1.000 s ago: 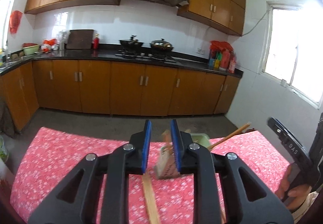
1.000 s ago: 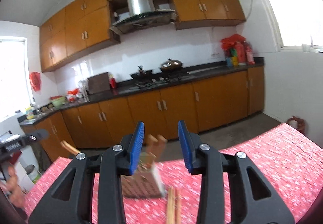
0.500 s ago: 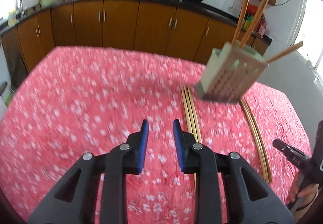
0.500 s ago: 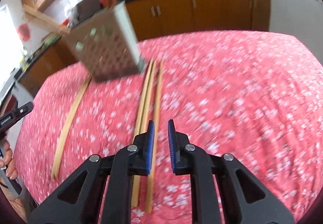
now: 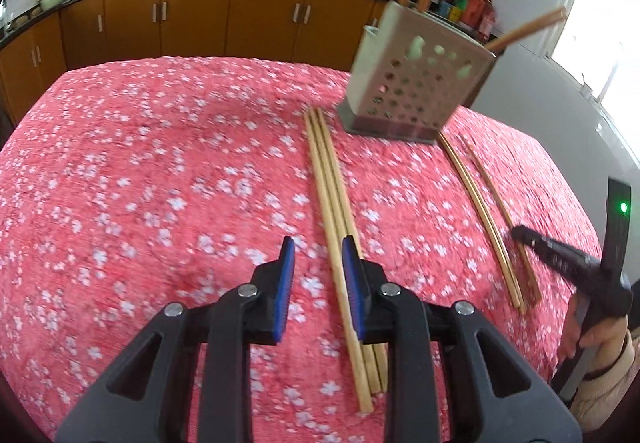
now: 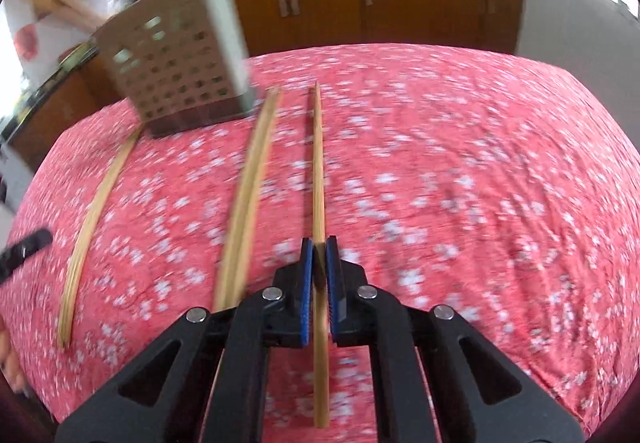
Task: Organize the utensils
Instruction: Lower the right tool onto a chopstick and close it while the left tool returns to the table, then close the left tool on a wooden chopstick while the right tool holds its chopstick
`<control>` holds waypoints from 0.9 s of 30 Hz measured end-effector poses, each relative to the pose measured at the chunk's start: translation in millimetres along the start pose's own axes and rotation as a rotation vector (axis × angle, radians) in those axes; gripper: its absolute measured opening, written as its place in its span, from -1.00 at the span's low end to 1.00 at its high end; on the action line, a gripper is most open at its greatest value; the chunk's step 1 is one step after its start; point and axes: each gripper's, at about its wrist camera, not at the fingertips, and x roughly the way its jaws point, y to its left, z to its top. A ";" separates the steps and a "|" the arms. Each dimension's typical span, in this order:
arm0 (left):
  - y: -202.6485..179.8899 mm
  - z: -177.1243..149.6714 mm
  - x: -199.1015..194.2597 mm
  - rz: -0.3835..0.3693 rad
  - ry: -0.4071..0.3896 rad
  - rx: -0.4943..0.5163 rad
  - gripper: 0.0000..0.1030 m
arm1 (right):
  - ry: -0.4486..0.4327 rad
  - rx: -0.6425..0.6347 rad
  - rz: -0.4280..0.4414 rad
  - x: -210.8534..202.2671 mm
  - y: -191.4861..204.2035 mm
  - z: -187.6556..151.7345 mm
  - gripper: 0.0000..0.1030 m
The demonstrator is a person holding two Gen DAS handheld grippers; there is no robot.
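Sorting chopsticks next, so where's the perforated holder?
The perforated holder stands at the far end of the pink floral tablecloth, between the two groups of loose chopsticks.

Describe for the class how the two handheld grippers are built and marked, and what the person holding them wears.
Both the left gripper and the right gripper have matt black plastic frames with triangular cut-outs, silver round rivets at the joints, and ribbed blue pads lining their two fingers. Seen from the left wrist camera, the right gripper's side carries pale lettering, too blurred to read, and a green light glows behind it. The person's sleeve is cream.
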 end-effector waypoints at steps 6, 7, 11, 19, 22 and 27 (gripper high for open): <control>-13.6 -7.9 10.7 0.011 0.035 0.061 -0.67 | -0.002 -0.003 -0.007 -0.2 -6.6 -0.3 -0.85; -13.9 -8.1 11.8 0.014 0.040 0.065 -0.69 | -0.004 -0.004 -0.008 0.3 -6.2 -0.2 -0.85; -16.5 -10.1 16.2 0.055 0.054 0.091 -0.72 | -0.006 -0.006 -0.009 -5.4 -8.2 -3.5 -0.85; -15.0 -5.8 23.0 0.133 0.066 0.112 -0.78 | -0.006 -0.037 -0.020 -5.1 -0.5 -4.3 -0.85; -13.9 -3.7 25.4 0.155 0.055 0.106 -0.84 | -0.008 -0.049 -0.014 -7.0 1.2 -6.4 -0.84; 13.9 15.3 33.7 0.186 0.046 -0.005 -0.85 | -0.012 -0.068 -0.026 -4.7 1.1 -3.7 -0.85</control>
